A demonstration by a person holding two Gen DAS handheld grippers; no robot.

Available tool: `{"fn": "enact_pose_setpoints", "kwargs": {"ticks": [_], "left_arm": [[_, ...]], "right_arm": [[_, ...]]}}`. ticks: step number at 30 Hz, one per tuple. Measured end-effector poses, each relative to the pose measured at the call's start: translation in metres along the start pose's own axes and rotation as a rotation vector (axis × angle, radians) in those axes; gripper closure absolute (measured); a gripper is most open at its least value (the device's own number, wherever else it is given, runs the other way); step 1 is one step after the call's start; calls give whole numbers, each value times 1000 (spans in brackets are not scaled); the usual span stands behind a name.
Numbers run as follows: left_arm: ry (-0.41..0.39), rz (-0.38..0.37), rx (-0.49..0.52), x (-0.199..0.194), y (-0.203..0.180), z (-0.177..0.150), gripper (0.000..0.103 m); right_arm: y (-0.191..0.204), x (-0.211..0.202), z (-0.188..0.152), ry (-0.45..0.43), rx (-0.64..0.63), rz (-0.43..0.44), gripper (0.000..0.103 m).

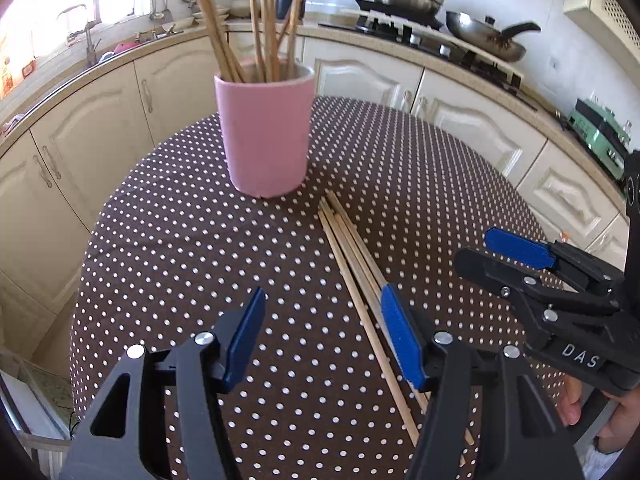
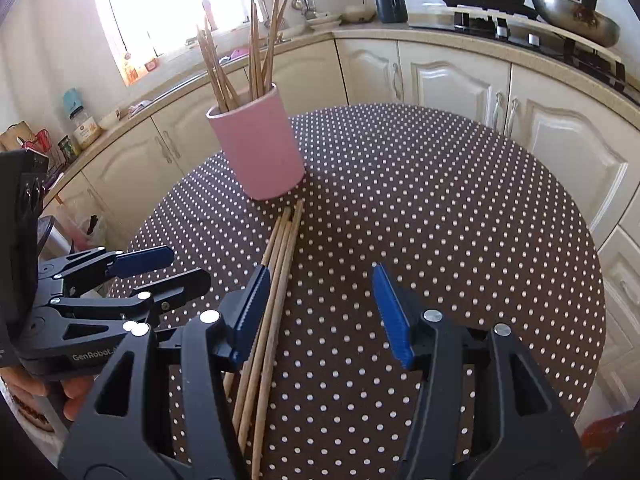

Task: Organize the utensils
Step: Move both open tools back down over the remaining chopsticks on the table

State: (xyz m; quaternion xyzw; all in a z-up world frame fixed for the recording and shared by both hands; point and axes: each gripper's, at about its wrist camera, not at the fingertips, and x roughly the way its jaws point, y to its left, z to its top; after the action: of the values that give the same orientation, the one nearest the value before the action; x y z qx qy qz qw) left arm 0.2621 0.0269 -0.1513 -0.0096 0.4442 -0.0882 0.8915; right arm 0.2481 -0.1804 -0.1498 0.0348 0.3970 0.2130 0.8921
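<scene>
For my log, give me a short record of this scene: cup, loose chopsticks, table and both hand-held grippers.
cup: pink cup, upright, holding chopsticks
loose chopsticks: bundle lying flat on the tablecloth, near the cup
table: brown polka-dot tablecloth
left hand-held gripper: open, empty
right hand-held gripper: open, empty

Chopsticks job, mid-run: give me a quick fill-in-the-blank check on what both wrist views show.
1. The cup holding upright chopsticks is ____ in colour.
2. The loose chopsticks lie flat on the ____ tablecloth.
3. The left gripper and right gripper both have jaws standing ____.

Missing words: pink; polka-dot; open
</scene>
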Motion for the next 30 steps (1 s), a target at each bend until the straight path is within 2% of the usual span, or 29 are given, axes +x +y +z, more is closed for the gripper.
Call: {"fn": "enact_pose_setpoints", "kwargs": {"ticks": [17,30], "left_arm": [[103,45,71,37,-28,-10,44],[109,65,126,46,-37,-10,43]], "right_arm": [[-18,17,-19,43,45,21,49],[-28,14,-21,53,71,22,49]]}}
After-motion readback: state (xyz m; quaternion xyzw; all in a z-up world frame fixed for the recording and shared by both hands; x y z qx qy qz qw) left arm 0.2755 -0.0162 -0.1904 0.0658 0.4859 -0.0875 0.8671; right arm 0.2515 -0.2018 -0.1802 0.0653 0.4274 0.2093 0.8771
